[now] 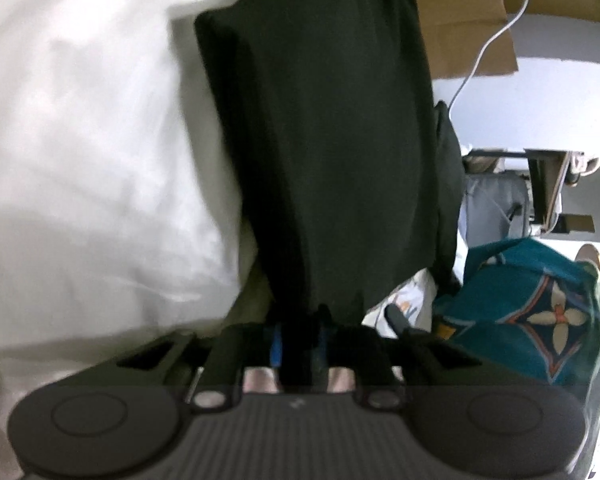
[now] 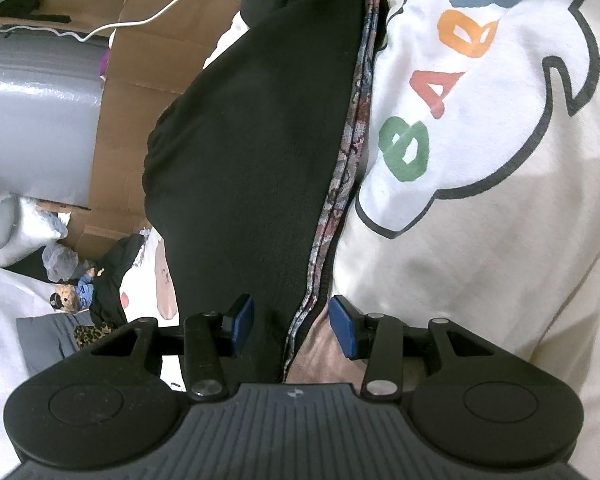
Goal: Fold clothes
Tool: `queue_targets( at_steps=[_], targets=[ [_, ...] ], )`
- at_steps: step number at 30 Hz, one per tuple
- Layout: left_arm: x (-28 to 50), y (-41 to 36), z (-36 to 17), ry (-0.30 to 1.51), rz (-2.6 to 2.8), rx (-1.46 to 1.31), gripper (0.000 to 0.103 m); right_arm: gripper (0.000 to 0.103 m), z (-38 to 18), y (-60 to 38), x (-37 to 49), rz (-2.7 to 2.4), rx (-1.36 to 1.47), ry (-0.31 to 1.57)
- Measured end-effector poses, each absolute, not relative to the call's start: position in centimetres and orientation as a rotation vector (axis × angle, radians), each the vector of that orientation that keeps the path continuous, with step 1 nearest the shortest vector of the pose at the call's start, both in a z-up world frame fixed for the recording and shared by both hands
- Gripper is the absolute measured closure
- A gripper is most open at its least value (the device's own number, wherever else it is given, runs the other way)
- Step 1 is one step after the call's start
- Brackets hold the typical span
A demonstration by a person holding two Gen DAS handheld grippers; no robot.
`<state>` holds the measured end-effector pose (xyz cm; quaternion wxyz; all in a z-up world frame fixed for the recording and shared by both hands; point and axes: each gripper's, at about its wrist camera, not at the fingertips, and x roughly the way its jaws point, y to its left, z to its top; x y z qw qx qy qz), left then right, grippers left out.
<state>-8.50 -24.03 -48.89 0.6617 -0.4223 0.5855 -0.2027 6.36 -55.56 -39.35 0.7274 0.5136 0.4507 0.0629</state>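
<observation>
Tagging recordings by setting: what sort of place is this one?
Probably a cluttered home room, maybe a bedroom or storeroom: flattened cardboard boxes, a heap of clothes and a patterned teal cloth surround the black garment.

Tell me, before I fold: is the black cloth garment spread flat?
No. The black cloth garment hangs bunched against the white printed sweatshirt.

A hanging black cloth garment (image 1: 320,140) blocked the way ahead; brown cardboard boxes (image 2: 148,92) and a white cable (image 1: 496,36) crowded the space beyond.
</observation>
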Motion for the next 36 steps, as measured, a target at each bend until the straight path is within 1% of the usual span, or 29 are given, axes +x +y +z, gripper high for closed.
queue_targets(
  at_steps=[6,9,10,12,16,19,22,25,32,33,36],
  targets=[
    [-8.3,-25.0,-49.0,1.321,-0.485,-0.987,0.069,0.054,-39.0,-56.1,6.2,0.112,1.137,0.972],
    [-8.1,-26.0,-49.0,1.322,-0.512,-0.977,0.070,0.054,-38.7,-57.5,5.9,0.064,1.161,0.923],
    [-8.1,-26.3,-49.0,1.322,-0.519,-0.977,0.082,0.053,-38.6,-58.0,5.9,0.047,1.160,0.908],
    [-8.0,-26.4,-49.4,1.337,-0.503,-0.987,0.098,0.053,-38.3,-59.0,5.8,0.011,1.151,0.886],
    [-8.3,-26.4,-49.6,1.340,-0.502,-0.985,0.097,0.053,-38.4,-61.0,5.6,-0.051,1.184,0.836],
    [-8.4,-26.0,-49.4,1.339,-0.504,-0.984,0.097,0.050,-38.8,-62.2,5.9,-0.092,1.219,0.790],
    [-8.3,-25.7,-49.4,1.341,-0.496,-0.993,0.097,0.049,-39.4,-63.4,6.8,-0.126,1.264,0.757],
    [-8.3,-25.5,-49.5,1.344,-0.479,-1.008,0.093,0.049,-39.5,-64.0,8.4,-0.148,1.273,0.741],
    [-8.5,-25.3,-49.8,1.349,-0.476,-1.014,0.091,0.048,-38.3,-65.4,10.8,-0.165,1.233,0.689],
    [-8.6,-25.4,-49.9,1.350,-0.476,-1.015,0.089,0.048,-38.0,-65.7,11.0,-0.164,1.222,0.682],
    [-8.6,-25.5,-50.1,1.348,-0.479,-1.016,0.088,0.045,-37.9,-66.2,11.8,-0.186,1.167,0.708]
  ],
)
